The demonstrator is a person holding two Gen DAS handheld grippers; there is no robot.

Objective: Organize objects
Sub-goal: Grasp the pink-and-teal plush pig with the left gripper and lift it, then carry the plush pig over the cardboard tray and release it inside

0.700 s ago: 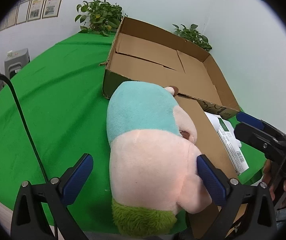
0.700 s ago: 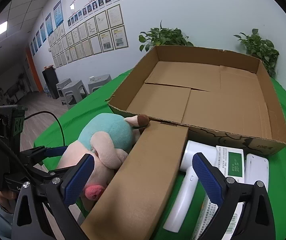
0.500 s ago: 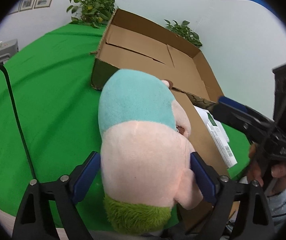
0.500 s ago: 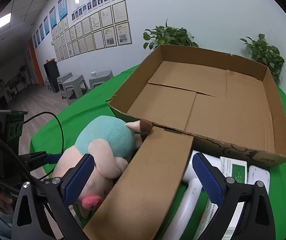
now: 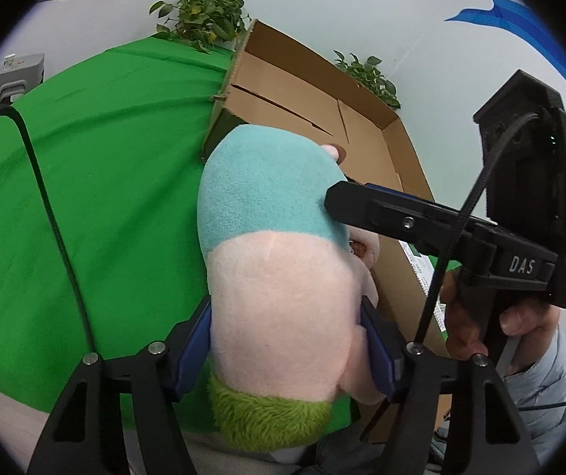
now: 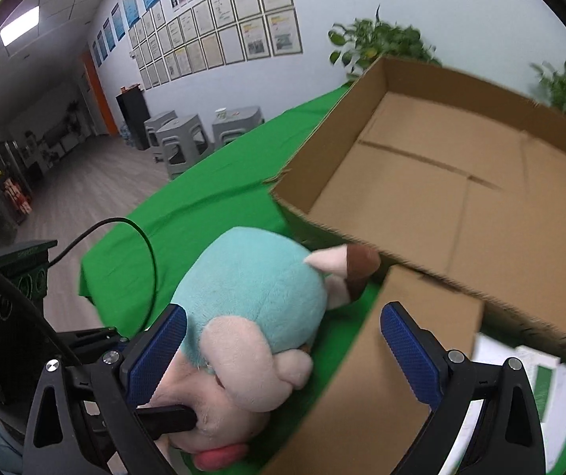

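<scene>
**Left gripper clamped, right gripper spread wide**

The left gripper point(image 5: 286, 346) has both blue pads pressed into the plush toy point(image 5: 279, 277), squeezing its pink body. The right gripper point(image 6: 283, 346) reaches in from the right, jaws wide apart, straddling the toy's head without gripping it.

Plush toy point(image 5: 279, 277) teal, pink, green tuft; box point(image 6: 460, 182) brown; tablecloth point(image 5: 85, 198) green.

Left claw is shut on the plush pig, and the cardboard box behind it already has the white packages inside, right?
Not quite. The cardboard box holds nothing; the right wrist view shows the white packages lying outside it. The left claw is shut on the plush pig.
</scene>
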